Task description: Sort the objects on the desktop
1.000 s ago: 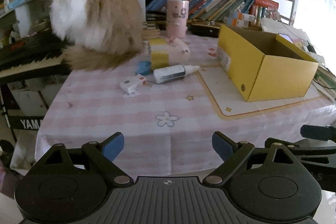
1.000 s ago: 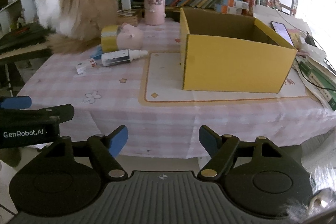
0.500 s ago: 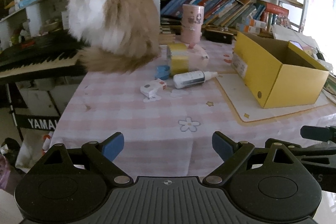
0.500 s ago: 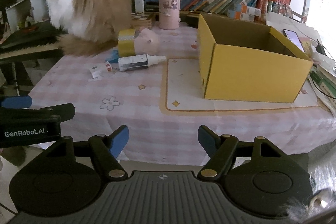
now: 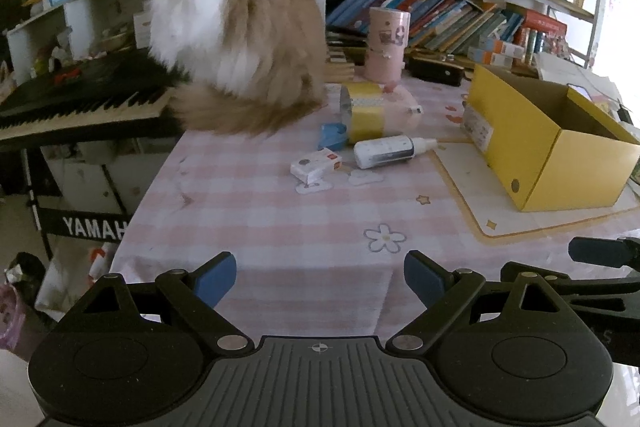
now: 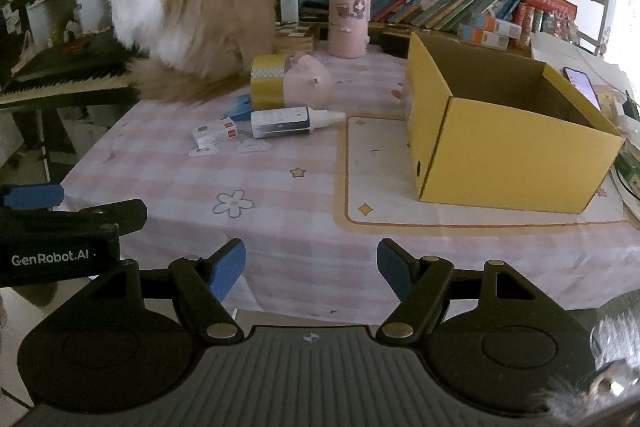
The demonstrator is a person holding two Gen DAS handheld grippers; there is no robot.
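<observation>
On the pink checked tablecloth [image 5: 280, 227] a small cluster of desktop things lies near the far left part of the table. A white squeeze bottle [image 5: 386, 151] with a dark label lies on its side, its nozzle toward the yellow cardboard box [image 5: 560, 155]. Just left of it sits a small white packet [image 5: 316, 165] with a red mark, and behind that a blue object [image 5: 332, 135] that is too small to name. A roll of yellow tape [image 5: 364, 111] stands on its edge behind the bottle, touching a soft pink thing [image 5: 400, 107] beside it. Farther back a pink cylindrical container [image 5: 387, 43] stands upright. The box stands open-topped on a cream mat [image 6: 380, 187] with an orange border, at the right; from the right wrist view its inside looks empty as far as can be seen.

A fluffy cream and white cat [image 5: 232, 27] sits at the table's far left corner, facing away, its tail on the cloth beside a Yamaha keyboard [image 5: 80, 99]. Bookshelves [image 5: 460, 11] fill the back wall.

Both grippers hover short of the table's near edge. The left gripper [image 5: 319, 277] is spread wide with nothing between its blue pads [image 5: 216, 277]. The right gripper [image 6: 311, 269] is likewise released and empty, a little narrower.
</observation>
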